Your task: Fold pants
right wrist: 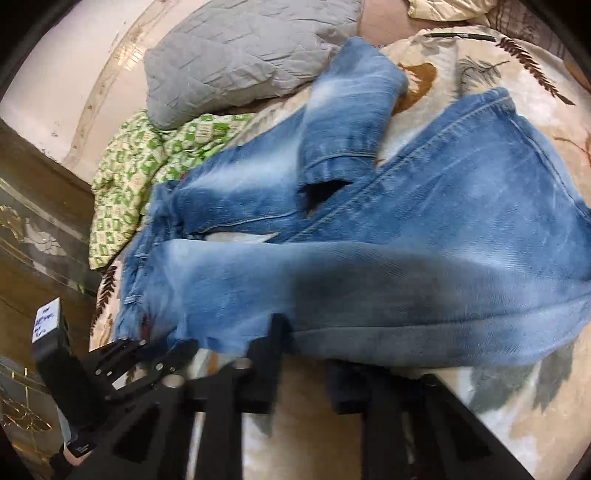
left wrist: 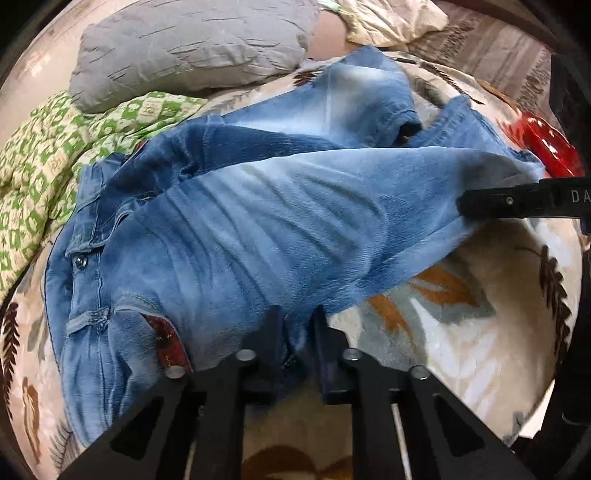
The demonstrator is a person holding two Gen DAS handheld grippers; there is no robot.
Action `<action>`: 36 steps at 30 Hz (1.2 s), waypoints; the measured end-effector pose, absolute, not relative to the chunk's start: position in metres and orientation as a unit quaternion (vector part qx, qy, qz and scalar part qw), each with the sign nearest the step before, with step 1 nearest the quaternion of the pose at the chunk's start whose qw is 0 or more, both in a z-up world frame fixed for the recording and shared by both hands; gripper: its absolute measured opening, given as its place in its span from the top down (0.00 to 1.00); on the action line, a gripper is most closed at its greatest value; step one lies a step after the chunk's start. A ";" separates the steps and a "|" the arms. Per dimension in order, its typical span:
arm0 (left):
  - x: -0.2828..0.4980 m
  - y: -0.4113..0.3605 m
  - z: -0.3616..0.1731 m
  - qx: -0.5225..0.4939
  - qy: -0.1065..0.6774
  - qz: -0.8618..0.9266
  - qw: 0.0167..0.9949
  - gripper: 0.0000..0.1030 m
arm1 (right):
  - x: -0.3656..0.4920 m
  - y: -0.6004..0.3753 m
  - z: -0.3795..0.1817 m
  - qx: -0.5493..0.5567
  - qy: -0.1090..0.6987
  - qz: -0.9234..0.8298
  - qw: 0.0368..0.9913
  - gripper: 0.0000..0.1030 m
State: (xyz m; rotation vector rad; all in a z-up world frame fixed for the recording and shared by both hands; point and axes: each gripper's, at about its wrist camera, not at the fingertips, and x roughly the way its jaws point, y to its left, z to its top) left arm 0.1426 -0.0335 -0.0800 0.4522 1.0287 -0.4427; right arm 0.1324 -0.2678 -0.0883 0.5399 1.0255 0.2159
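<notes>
Faded blue jeans (left wrist: pixel 240 229) lie across a leaf-patterned blanket (left wrist: pixel 461 332), with the waistband (left wrist: pixel 85 258) at the left. The far leg (left wrist: pixel 354 96) is doubled back on itself. My left gripper (left wrist: pixel 297 336) is shut on the near edge of the jeans at the hip, with denim bunched between its fingers. My right gripper (left wrist: pixel 467 205) pinches the near leg further along, where the cloth is lifted off the blanket. In the right wrist view the jeans (right wrist: pixel 406 240) drape over my right gripper (right wrist: pixel 303 350) and hide one finger. The left gripper (right wrist: pixel 162 354) shows at the lower left.
A grey pillow (left wrist: pixel 184 48) and a green-and-white patterned cloth (left wrist: pixel 44 166) lie beyond the waistband. A shiny red object (left wrist: pixel 543 144) sits past the leg ends on the right. A cream cushion (left wrist: pixel 388 18) is at the back. Dark wooden furniture (right wrist: pixel 37 221) borders the bed's left.
</notes>
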 end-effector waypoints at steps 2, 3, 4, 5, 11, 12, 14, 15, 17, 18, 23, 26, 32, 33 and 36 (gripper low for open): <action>0.136 -0.030 -0.076 0.204 0.487 -0.217 0.821 0.90 | 0.125 -0.267 -0.084 0.254 0.480 0.109 0.833 0.87; 0.130 -0.026 -0.073 0.198 0.489 -0.223 0.820 0.90 | 0.119 -0.269 -0.082 0.259 0.480 0.115 0.830 0.87; 0.121 -0.021 -0.066 0.193 0.488 -0.230 0.820 0.90 | 0.114 -0.270 -0.081 0.265 0.480 0.118 0.828 0.87; 0.115 -0.018 -0.063 0.193 0.486 -0.233 0.820 0.90 | 0.106 -0.271 -0.080 0.267 0.481 0.122 0.826 0.87; 0.076 -0.003 -0.063 0.209 0.515 -0.237 0.797 0.92 | 0.063 -0.269 -0.092 0.256 0.508 0.126 0.813 0.87; 0.072 -0.003 -0.069 0.213 0.525 -0.235 0.790 0.93 | 0.059 -0.269 -0.095 0.252 0.513 0.122 0.811 0.87; 0.070 -0.003 -0.078 0.208 0.546 -0.244 0.774 1.00 | 0.052 -0.271 -0.102 0.253 0.523 0.119 0.805 0.88; 0.067 -0.004 -0.079 0.211 0.547 -0.244 0.772 1.00 | 0.050 -0.272 -0.102 0.252 0.528 0.120 0.802 0.87; 0.064 -0.004 -0.071 0.212 0.530 -0.238 0.786 0.98 | 0.046 -0.274 -0.094 0.241 0.528 0.113 0.806 0.86; 0.065 -0.004 -0.063 0.200 0.526 -0.240 0.791 0.91 | 0.044 -0.275 -0.089 0.235 0.525 0.114 0.810 0.85; 0.083 -0.011 -0.018 0.157 0.458 -0.219 0.847 0.08 | 0.041 -0.291 -0.051 0.200 0.488 0.105 0.843 0.22; 0.112 -0.034 0.001 0.124 0.446 -0.241 0.853 0.08 | 0.047 -0.310 -0.026 0.175 0.450 0.086 0.872 0.20; 0.164 -0.099 -0.010 0.152 0.450 -0.304 0.826 0.08 | 0.102 -0.362 0.001 0.115 0.446 0.061 0.885 0.20; 0.177 -0.112 -0.020 0.164 0.459 -0.314 0.815 0.08 | 0.112 -0.370 0.001 0.106 0.451 0.058 0.884 0.20; 0.199 -0.133 -0.047 0.196 0.482 -0.322 0.791 0.08 | 0.153 -0.398 -0.009 0.086 0.477 0.047 0.873 0.20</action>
